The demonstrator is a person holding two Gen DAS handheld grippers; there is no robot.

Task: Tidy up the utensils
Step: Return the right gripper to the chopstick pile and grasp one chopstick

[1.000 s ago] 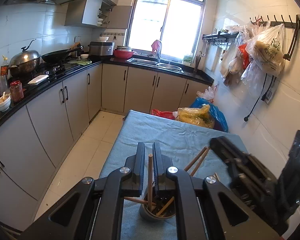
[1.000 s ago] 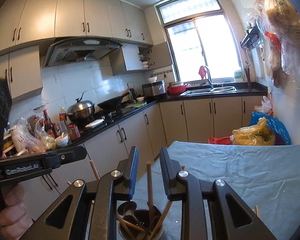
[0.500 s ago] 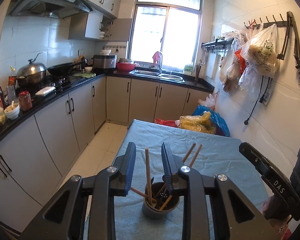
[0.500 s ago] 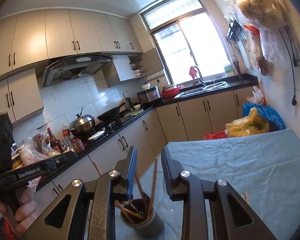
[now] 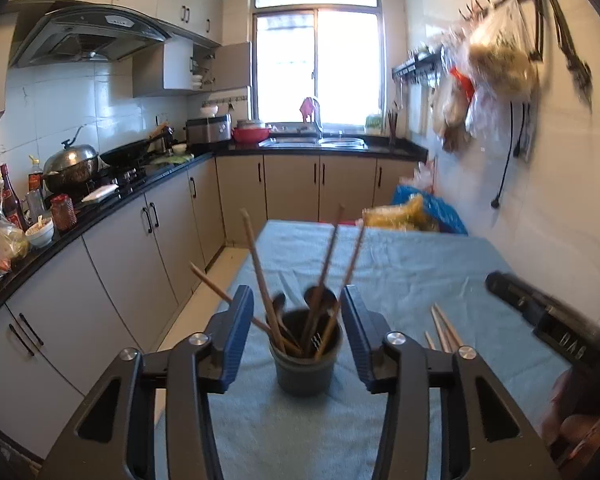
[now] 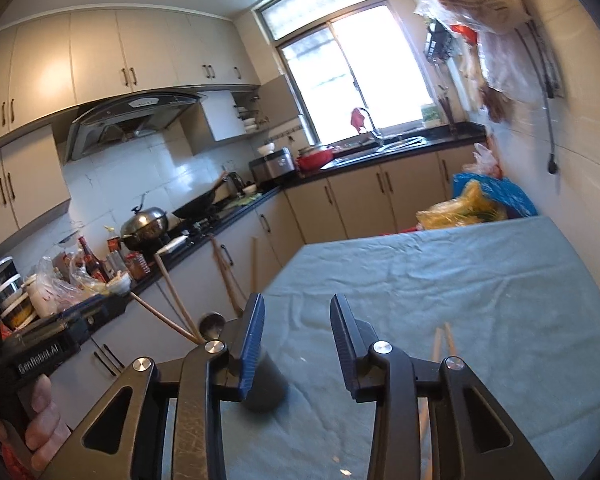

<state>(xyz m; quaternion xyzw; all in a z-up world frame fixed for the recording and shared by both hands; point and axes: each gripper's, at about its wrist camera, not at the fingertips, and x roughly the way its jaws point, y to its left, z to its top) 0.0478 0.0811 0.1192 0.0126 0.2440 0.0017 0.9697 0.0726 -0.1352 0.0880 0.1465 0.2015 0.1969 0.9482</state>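
Observation:
A dark round utensil cup [image 5: 306,364] stands on the blue-cloth table [image 5: 400,264], holding several wooden chopsticks [image 5: 260,276] and dark spoons. My left gripper [image 5: 297,336] is open and empty, its jaws either side of the cup, a little nearer than it. Loose chopsticks [image 5: 444,328] lie on the cloth right of the cup. In the right wrist view the cup [image 6: 266,380] sits behind the left finger. My right gripper [image 6: 296,344] is open and empty, above the cloth right of the cup. Loose chopsticks [image 6: 440,340] lie by its right finger.
A kitchen counter [image 5: 100,208] with a wok, pot, bottles and jars runs along the left. Plastic bags [image 5: 412,216] sit at the table's far end. Bags hang on the right wall [image 5: 492,68]. The other gripper's handle [image 5: 548,320] is at the right.
Both grippers opened wide, released their chopsticks into the cup and drew back. The right gripper swung to the right of the cup.

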